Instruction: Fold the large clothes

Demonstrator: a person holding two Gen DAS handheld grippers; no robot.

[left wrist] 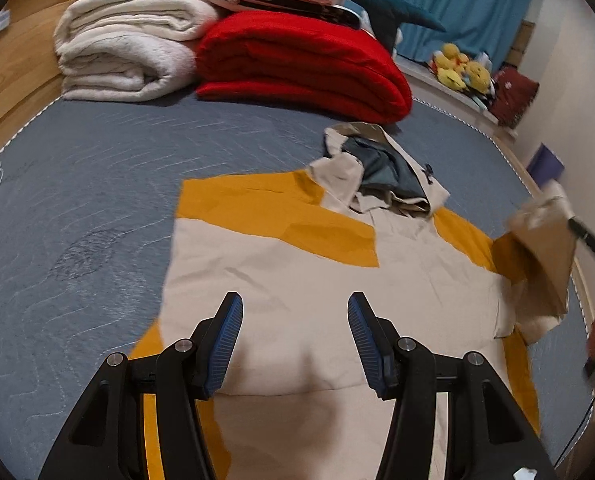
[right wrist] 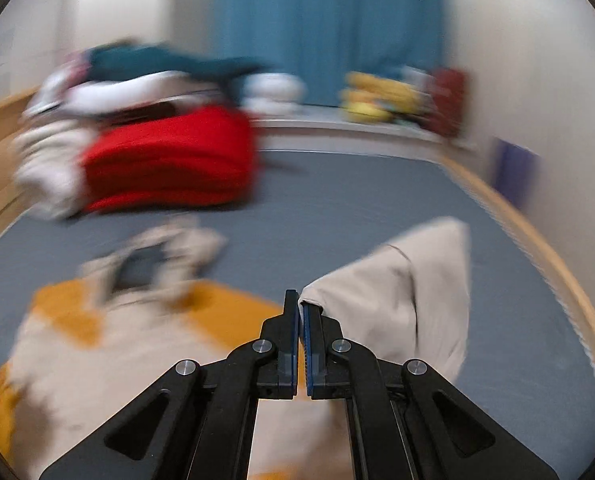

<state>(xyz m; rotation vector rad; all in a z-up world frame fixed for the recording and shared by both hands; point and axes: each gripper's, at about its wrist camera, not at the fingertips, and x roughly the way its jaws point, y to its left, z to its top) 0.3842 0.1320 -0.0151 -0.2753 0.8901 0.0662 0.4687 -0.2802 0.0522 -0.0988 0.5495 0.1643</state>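
the left gripper (left wrist: 295, 334) hangs with its jaws apart and empty over the cream and mustard jacket (left wrist: 317, 280) spread on the grey bed (left wrist: 97, 184). the right gripper (right wrist: 299, 312) is pinched tight on the jacket's lifted sleeve (right wrist: 409, 280). folded blankets (left wrist: 297, 68) sit beyond.

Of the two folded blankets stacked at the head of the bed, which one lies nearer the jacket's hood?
The red blanket: its edge sits just beyond the hood, while the cream blanket lies farther left, beside the wooden frame.
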